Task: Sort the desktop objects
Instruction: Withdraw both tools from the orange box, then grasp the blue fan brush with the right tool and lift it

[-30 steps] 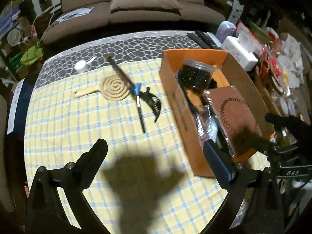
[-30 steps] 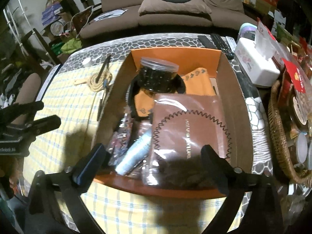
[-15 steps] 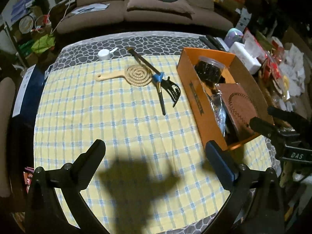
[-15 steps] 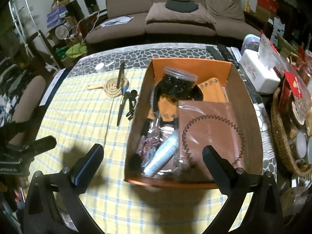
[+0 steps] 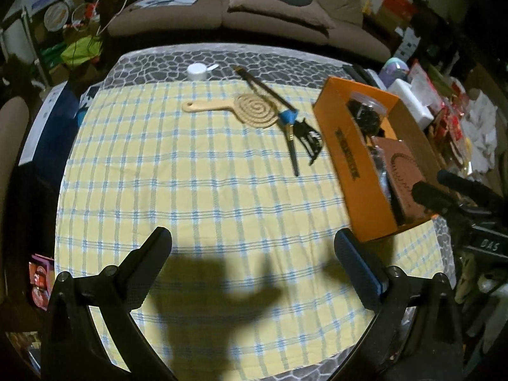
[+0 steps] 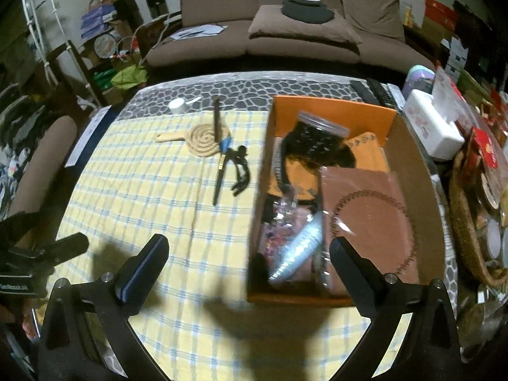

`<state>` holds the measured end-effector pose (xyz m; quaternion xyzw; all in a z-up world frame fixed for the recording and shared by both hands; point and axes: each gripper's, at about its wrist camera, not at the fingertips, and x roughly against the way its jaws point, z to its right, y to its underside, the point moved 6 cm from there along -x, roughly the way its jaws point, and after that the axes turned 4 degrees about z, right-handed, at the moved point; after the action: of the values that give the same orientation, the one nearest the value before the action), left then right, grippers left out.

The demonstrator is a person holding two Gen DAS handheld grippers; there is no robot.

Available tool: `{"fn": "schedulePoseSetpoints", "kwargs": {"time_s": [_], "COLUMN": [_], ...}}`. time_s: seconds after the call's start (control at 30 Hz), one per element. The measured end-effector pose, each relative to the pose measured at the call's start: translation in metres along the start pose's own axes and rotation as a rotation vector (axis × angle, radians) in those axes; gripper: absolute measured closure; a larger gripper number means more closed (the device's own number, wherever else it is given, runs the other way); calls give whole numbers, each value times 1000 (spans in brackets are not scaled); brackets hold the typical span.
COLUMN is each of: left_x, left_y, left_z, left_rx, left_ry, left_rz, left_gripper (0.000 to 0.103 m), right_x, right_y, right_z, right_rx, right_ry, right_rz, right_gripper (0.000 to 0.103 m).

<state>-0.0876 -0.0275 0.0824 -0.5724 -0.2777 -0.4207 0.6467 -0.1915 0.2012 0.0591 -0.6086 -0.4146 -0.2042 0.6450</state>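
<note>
We hold both grippers above the counter (image 5: pixel 197 190), left gripper (image 5: pixel 254 265) and right gripper (image 6: pixel 249 262) with jaws wide, empty. The box (image 6: pixel 416 171) sits at two o'clock; the comb (image 5: pixel 254 112) and clip (image 5: pixel 309 138) lie at twelve.

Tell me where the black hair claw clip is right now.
The black hair claw clip lies on the yellow checked tablecloth, between the black pen with the blue clip and the orange box.
</note>
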Motion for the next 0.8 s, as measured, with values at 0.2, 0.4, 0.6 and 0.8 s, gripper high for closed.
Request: {"fn": "schedulePoseSetpoints", "kwargs": {"time_s": [0.2,0.4,0.6,0.8], "left_x": [-23,-41,-59,-77], "left_y": [3,5,4,3], "left_z": [-26,-47,-56,-71], "left_rx": [53,141,173,190], "left_ry": [2,20,17,18], "left_rz": [-8,4,17,1], "left_gripper": [0,0,0,0], "right_x": [-21,-61,-111,-159], "right_y": [-12,-18,-23,-31], "right_z": [-26,-50,-60,-53], "right_rx": [-20,-5,-15,-94], "right_ry": [-45,-59,-35,-15], "right_rz": [35,8,-45,-94], "right_gripper": [1,1,23,42]}}
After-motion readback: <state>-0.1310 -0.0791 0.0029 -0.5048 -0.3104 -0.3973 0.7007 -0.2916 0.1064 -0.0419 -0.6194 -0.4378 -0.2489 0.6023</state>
